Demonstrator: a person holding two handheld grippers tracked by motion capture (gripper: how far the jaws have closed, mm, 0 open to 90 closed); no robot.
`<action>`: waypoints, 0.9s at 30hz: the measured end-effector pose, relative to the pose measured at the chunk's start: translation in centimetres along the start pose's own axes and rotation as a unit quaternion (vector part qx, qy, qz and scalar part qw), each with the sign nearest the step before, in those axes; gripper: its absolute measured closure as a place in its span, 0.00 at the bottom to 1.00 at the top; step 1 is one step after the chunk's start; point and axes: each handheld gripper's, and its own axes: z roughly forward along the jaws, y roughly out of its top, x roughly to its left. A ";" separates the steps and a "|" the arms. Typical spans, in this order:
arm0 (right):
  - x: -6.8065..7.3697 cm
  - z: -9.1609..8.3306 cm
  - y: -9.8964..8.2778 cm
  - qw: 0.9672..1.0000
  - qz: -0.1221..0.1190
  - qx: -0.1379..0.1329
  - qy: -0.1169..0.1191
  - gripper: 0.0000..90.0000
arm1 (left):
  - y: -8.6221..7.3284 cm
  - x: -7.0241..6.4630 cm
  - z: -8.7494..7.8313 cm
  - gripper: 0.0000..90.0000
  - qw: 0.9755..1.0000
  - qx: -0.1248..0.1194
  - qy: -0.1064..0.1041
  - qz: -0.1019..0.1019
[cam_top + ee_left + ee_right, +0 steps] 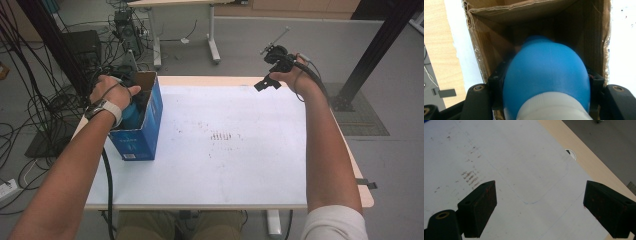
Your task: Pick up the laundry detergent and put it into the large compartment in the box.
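You're gripping the rounded blue plastic bottle with a white cap (546,80) in your left gripper (544,100), inside the open blue cardboard box (150,120) at the tabletop's left edge, probably not yet released; your right gripper (539,210) is hanging wide open, empty.

The white-topped desk (225,165) lies bare from the tall blue cardboard box (145,135) at its left edge across to the right edge, so a hand could sweep there freely. Inside the open box, the rounded blue plastic bottle with a white neck (546,75) nearly spans the space between the brown cardboard walls (480,50), leaving little room beside it.
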 end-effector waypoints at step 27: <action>-0.1 0.1 -0.4 1.000 0.006 0.004 0.001 0.13 | 0.5 -0.1 2.0 0.42 1.000 0.019 -0.004 0.009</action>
